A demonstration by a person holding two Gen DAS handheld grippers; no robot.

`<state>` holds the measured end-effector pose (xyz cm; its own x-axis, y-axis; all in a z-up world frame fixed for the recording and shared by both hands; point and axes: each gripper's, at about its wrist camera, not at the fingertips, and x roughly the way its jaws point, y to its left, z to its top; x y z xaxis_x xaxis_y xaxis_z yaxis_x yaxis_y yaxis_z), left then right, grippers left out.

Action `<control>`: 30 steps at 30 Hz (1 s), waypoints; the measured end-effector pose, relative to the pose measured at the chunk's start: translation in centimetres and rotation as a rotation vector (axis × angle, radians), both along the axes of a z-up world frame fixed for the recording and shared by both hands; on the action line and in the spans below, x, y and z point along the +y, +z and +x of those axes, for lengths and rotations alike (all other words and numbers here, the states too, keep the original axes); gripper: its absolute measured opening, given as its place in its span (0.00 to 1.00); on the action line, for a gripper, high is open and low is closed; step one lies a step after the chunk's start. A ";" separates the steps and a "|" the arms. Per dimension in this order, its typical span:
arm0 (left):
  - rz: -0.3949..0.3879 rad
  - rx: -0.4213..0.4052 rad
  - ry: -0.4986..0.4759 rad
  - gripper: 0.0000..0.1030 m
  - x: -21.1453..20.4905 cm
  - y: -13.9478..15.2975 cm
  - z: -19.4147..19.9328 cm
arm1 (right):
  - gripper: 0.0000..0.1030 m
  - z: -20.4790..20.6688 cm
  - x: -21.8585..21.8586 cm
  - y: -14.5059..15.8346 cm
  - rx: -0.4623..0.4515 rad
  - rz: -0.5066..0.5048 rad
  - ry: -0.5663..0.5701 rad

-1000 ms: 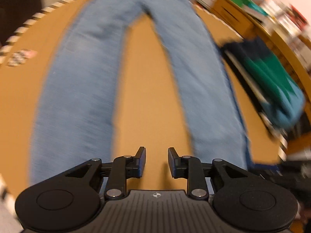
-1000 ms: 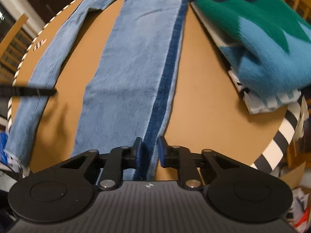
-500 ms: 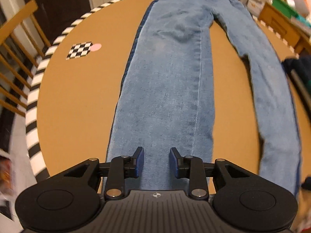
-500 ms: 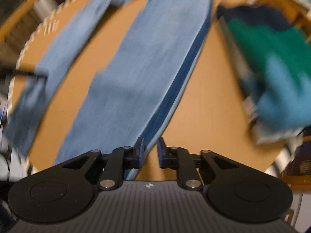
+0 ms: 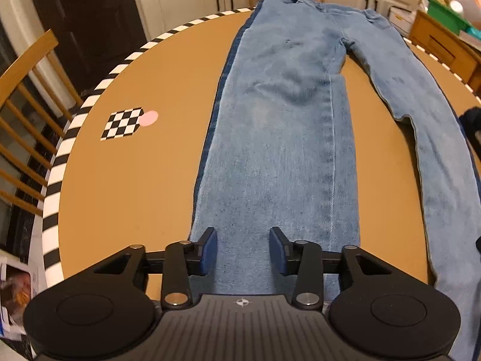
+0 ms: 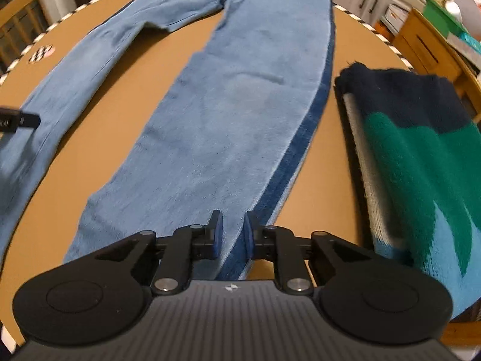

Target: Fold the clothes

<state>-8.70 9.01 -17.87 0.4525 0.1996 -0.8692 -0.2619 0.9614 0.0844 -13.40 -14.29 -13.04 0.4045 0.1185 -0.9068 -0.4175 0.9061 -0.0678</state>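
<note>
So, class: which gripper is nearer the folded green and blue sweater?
Right. The right gripper hovers over the jeans leg beside the sweater; the left gripper is over the far leg.

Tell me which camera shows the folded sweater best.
The right wrist view. There the sweater fills the right side, lying folded on the table beside the jeans, with its navy, green and light blue bands clear. The left wrist view catches only a dark sliver of it at the right edge.

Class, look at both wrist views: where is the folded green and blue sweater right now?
The sweater lies at the right of the right wrist view, on the round table, just beside the jeans' dark-striped leg. In the left wrist view only a dark bit shows at the right edge.
</note>
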 end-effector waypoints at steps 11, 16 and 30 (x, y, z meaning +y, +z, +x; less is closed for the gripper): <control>0.139 0.022 -0.047 0.55 2.8 -0.3 0.6 | 0.10 -0.4 1.7 0.4 0.029 0.013 -0.016; 0.063 0.032 -0.009 0.50 4.4 -0.1 0.7 | 0.11 -0.4 0.6 0.8 0.046 0.066 -0.043; -0.246 0.026 0.020 0.14 6.7 0.5 -0.2 | 0.19 -0.1 -4.6 0.2 0.089 0.276 -0.312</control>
<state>-8.88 15.67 -17.42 0.4277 -0.0106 -0.9039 -0.2821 0.9484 -0.1446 -13.55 -18.93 -12.89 0.3813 0.2458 -0.8912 -0.1141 0.9692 0.2185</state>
